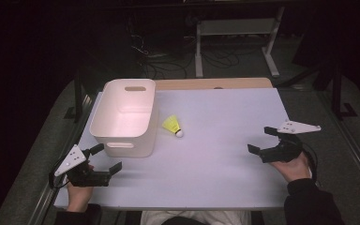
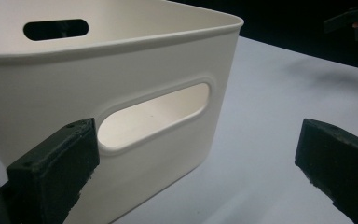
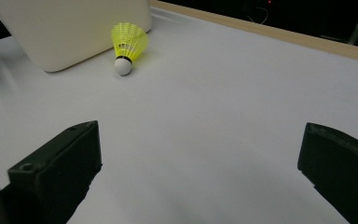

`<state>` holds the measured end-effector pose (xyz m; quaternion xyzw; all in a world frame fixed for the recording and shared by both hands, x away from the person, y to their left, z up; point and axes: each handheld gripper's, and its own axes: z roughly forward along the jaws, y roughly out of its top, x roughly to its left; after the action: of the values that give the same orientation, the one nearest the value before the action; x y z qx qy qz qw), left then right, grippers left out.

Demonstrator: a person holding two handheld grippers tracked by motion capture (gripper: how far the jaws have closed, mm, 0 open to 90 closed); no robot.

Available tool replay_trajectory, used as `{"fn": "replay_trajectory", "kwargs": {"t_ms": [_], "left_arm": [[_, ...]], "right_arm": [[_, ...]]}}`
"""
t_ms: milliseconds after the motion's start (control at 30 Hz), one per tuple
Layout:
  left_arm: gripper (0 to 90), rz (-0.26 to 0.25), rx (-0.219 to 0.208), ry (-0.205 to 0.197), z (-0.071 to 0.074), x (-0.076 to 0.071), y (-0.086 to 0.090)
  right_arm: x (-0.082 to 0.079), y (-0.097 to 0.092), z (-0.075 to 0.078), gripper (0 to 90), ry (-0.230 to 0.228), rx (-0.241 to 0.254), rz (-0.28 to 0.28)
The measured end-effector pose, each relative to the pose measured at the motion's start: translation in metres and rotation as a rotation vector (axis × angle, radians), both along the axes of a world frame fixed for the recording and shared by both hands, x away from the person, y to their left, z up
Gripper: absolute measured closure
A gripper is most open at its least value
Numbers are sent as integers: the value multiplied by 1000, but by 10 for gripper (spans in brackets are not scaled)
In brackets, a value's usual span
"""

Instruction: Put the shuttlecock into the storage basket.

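**Both grippers wide, shuttlecock lying free**

The yellow shuttlecock (image 1: 173,125) lay on the white bench (image 1: 215,159) just beside the white bin (image 1: 122,119), its cork tip pointing away from the bin. The right gripper (image 1: 262,139) rested at the bench's right edge, well apart from it, fingers spread wide and empty. The left gripper (image 1: 107,158) sat near the bin's handle slot, fingers likewise spread, gripping nothing

Left claw (image 1: 107,159) jaws spread wide, empty, right claw (image 1: 261,139) likewise, each hand-held low, well apart.
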<state>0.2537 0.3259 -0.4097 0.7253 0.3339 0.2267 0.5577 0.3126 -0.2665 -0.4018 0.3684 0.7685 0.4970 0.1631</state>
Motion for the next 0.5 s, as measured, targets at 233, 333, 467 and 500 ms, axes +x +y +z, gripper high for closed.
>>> {"fn": "replay_trajectory", "kwargs": {"t_ms": [233,333,467,500], "left_arm": [[0,2,-4,-1,0,-1,0],[0,4,-6,-3,0,-1,1],[0,3,-6,-4,0,-1,1],[0,2,-7,-4,0,-1,1]], "right_arm": [[1,-1,-2,0,14,1,1],[1,-1,-2,0,21,5,6],[-1,-2,-1,0,25,9,9],[-1,-2,-1,0,25,11,11]]}}
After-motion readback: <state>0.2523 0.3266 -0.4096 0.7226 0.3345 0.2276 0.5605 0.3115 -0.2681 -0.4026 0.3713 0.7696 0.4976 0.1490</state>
